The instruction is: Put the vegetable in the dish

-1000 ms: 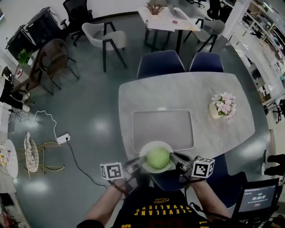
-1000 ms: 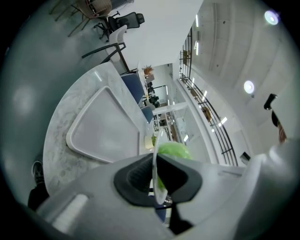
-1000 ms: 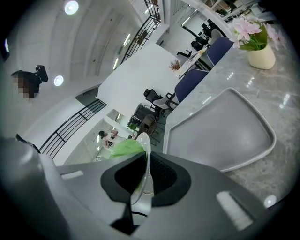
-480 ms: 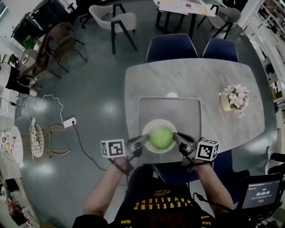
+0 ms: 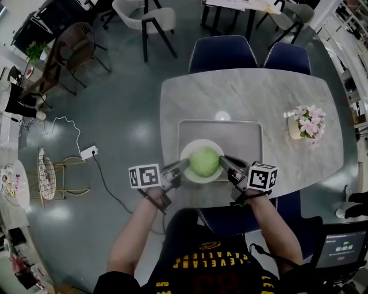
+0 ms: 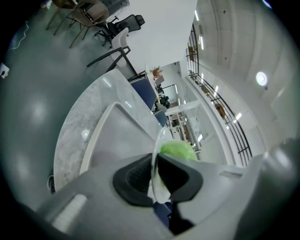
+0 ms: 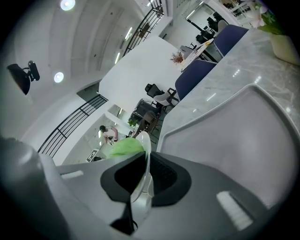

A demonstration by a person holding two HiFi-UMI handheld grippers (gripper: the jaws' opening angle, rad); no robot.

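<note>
We've got the left gripper (image 5: 181, 167) and right gripper (image 5: 226, 163) each pinching opposite rims of the dish (image 5: 194, 177), with the cabbage (image 5: 204, 162) sitting in it over the tray (image 5: 241, 135). If we tilt one side, it probably rolls out.

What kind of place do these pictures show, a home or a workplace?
Probably a workplace, an open office lounge or canteen: a marble-look table with blue chairs, another table and a black office chair on a polished grey floor, and a railed upper gallery.
</note>
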